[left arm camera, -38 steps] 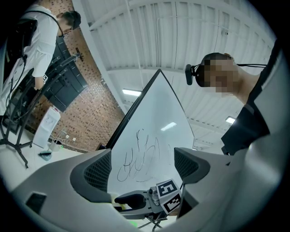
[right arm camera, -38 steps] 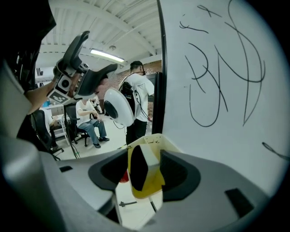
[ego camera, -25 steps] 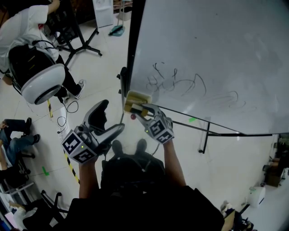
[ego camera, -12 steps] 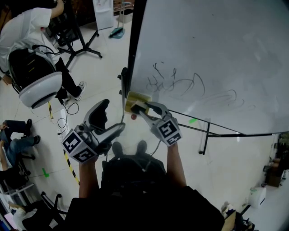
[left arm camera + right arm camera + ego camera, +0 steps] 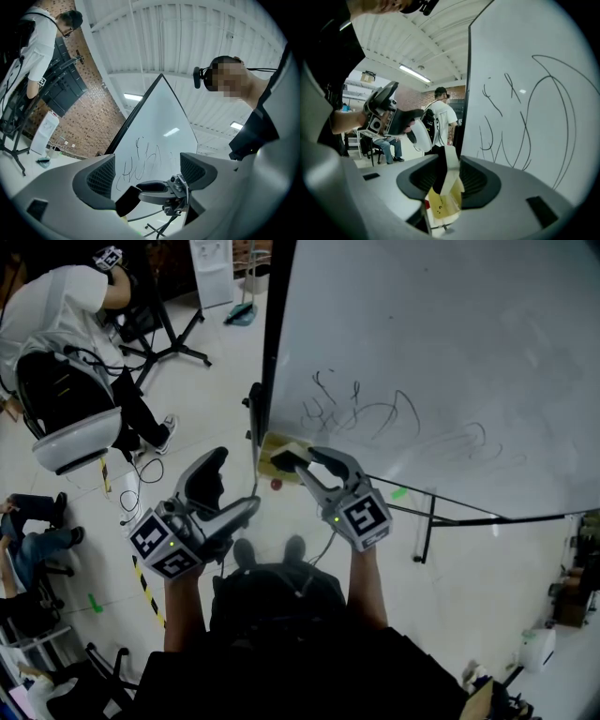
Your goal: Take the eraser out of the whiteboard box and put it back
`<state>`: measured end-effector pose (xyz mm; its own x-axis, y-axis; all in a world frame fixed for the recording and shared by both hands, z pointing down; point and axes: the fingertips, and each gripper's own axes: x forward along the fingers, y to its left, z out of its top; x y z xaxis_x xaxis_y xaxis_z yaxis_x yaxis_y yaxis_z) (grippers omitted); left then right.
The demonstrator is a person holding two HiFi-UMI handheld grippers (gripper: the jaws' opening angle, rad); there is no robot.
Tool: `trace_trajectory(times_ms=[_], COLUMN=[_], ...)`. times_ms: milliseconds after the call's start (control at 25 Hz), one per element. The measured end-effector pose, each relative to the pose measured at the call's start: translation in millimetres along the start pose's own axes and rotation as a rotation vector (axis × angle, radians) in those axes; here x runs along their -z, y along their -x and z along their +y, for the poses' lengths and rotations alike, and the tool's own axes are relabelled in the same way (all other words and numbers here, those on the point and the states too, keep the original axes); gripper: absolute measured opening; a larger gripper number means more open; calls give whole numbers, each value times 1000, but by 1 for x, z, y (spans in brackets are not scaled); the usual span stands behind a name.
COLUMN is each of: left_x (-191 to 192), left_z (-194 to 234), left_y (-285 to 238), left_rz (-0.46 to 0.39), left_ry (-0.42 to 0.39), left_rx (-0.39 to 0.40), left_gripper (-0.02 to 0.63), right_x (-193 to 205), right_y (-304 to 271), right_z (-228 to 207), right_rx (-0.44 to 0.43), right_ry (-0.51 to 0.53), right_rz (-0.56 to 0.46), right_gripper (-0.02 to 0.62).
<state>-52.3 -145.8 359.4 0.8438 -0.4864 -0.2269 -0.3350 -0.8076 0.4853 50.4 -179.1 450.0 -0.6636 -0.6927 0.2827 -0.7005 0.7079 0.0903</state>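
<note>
Jaws of right gripper (image 5: 449,161), just closing, pinch eraser (image 5: 452,169) between them.

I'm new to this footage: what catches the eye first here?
The big whiteboard with black scribbles fills the head view's upper right. At its lower left corner the right gripper, whose jaws have just been closing, grips the eraser by the yellow box; the left gripper hangs open, lower left.

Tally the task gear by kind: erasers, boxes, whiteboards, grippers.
Eraser: 1
Yellow box: 1
Whiteboard: 1
Grippers: 2, left gripper open, right gripper with jaws just closed on the eraser
Total: 5
</note>
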Motion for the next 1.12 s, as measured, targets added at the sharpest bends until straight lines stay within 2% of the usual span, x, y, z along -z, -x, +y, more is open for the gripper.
trace_trajectory(times_ms=[640,880,1120], left_x=[-10,-12,-14], left_z=[-19,-24,-30], left_y=[3,2,-1], left_rz=[-12,-19,-14], left_ry=[-39,-48,-50], left_rx=[18,24,28], left_gripper=[431,431,431], right_x=[-84,-97,-112], right_y=[53,71,88], right_z=[-5,-4,-8], right_rx=[37,30,15], right_ry=[-43,-73,-132], right_rz=[-281,-333,-431], right_gripper=[156,155,153])
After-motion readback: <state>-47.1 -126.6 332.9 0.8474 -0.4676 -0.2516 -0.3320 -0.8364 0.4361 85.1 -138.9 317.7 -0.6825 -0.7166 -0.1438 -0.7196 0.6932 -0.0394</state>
